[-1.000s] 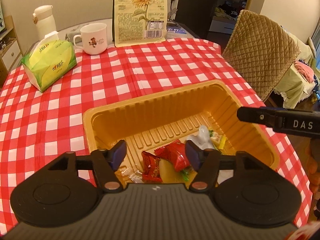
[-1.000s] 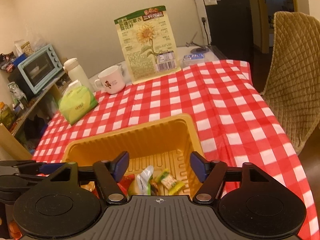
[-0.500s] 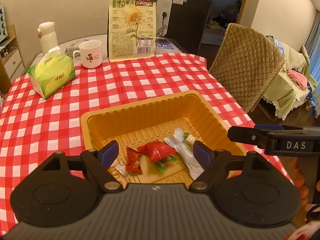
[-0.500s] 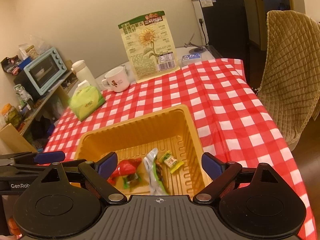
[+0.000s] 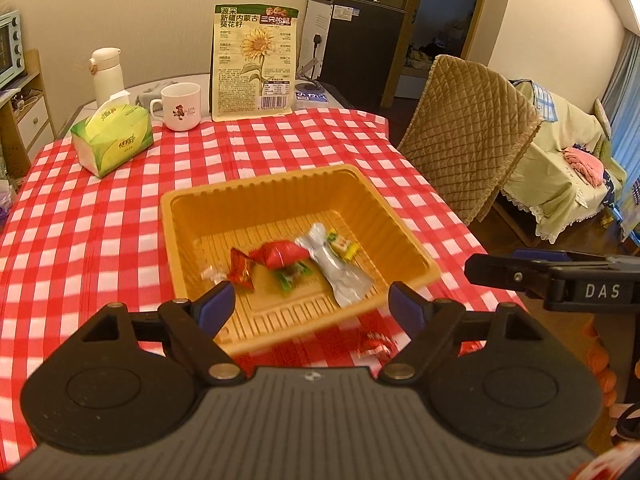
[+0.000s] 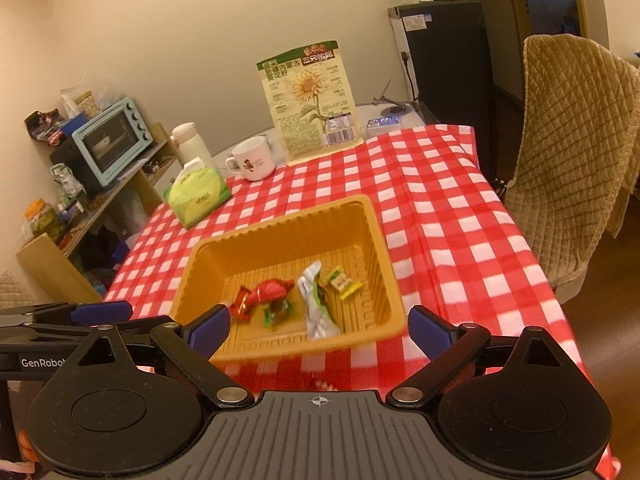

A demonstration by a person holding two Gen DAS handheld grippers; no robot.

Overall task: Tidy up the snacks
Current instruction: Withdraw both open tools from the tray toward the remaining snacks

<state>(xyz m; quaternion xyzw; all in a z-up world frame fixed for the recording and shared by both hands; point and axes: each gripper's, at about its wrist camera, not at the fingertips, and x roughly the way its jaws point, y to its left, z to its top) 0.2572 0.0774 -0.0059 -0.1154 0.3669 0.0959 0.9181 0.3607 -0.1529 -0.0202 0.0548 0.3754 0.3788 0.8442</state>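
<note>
My left fingers [image 5: 310, 306] and right fingers [image 6: 320, 328] just opening, now wide, empty. Tray [image 5: 264, 188] near front edge of surface [image 5: 100, 240], snacks [image 5: 280, 258] inside.

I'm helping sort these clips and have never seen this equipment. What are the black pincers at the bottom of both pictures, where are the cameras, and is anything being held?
There is no robot here. A person holds a two-finger gripper in each hand, and a wide-angle camera on each one looks forward along its fingers. One picture comes from the left gripper, the other from the right gripper; each also shows the other gripper at its edge.

Both look down on a table with a red checked cloth. On it stands an orange tray with wrapped snacks inside: a red candy, a silver packet and a small yellow one. Another small wrapped piece lies on the cloth in front of the tray.

At the back are a tissue box, a mug and a sunflower seed bag.

Nothing is held: both grippers' jaws have just been opening, with nothing between them.
</note>
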